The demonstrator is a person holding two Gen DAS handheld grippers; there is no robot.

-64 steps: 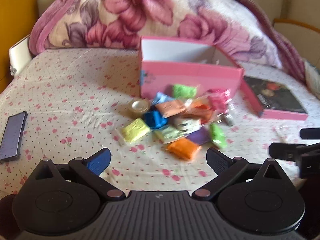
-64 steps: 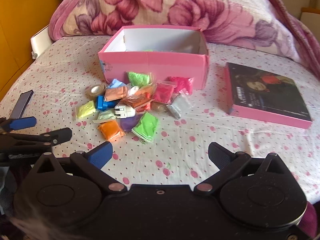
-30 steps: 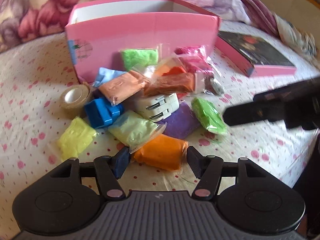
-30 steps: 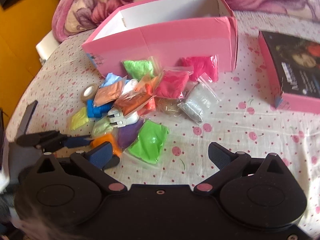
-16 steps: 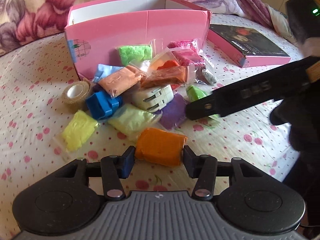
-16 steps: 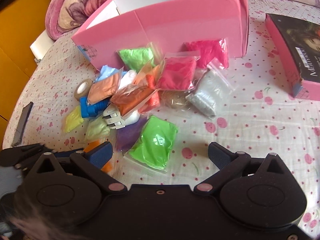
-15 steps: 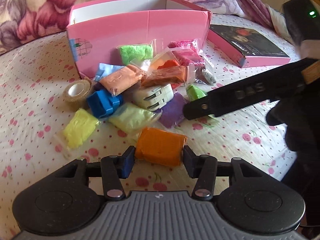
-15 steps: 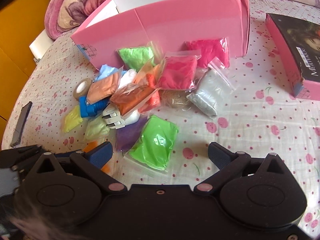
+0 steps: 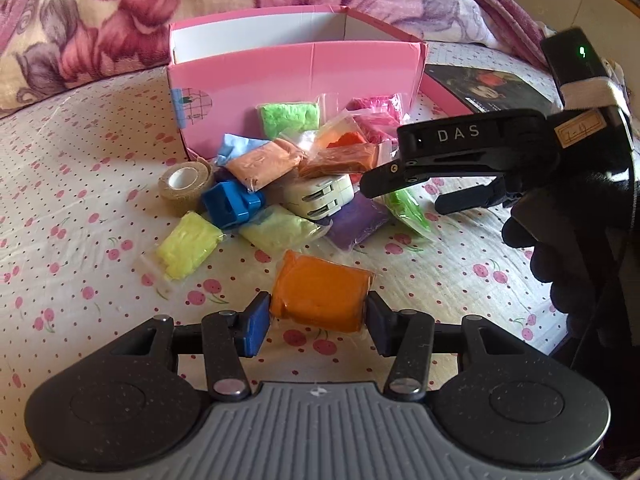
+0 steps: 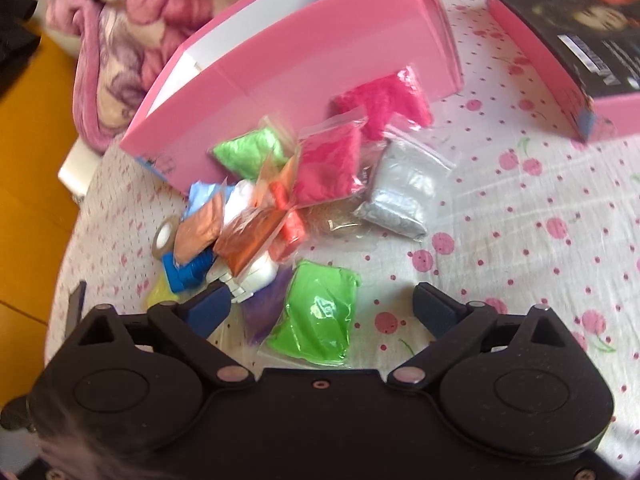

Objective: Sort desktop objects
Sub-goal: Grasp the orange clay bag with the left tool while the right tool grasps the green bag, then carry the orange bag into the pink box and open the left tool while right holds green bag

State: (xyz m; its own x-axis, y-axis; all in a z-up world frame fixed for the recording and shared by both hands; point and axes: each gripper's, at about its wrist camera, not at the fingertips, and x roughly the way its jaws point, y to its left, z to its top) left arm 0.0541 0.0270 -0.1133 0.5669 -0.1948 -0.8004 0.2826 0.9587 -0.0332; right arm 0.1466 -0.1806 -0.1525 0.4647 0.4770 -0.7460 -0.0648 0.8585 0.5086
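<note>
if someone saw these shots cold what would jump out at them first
Probably the orange clay packet, pinched between the left gripper fingers at the near edge of the heap. Behind it, a jumble of bright packets lies against the front of the open pink box. The right gripper hangs open over the bright green packet.

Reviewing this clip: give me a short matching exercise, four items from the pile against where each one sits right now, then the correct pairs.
Items:
1. orange clay packet
2. bright green clay packet
3. tape roll
4. silver clay packet

Places:
A. between the open fingers of the right gripper
B. left edge of the pile
C. clamped by the left gripper
D. right edge of the pile

Pairs: 1-C, 2-A, 3-B, 4-D
</note>
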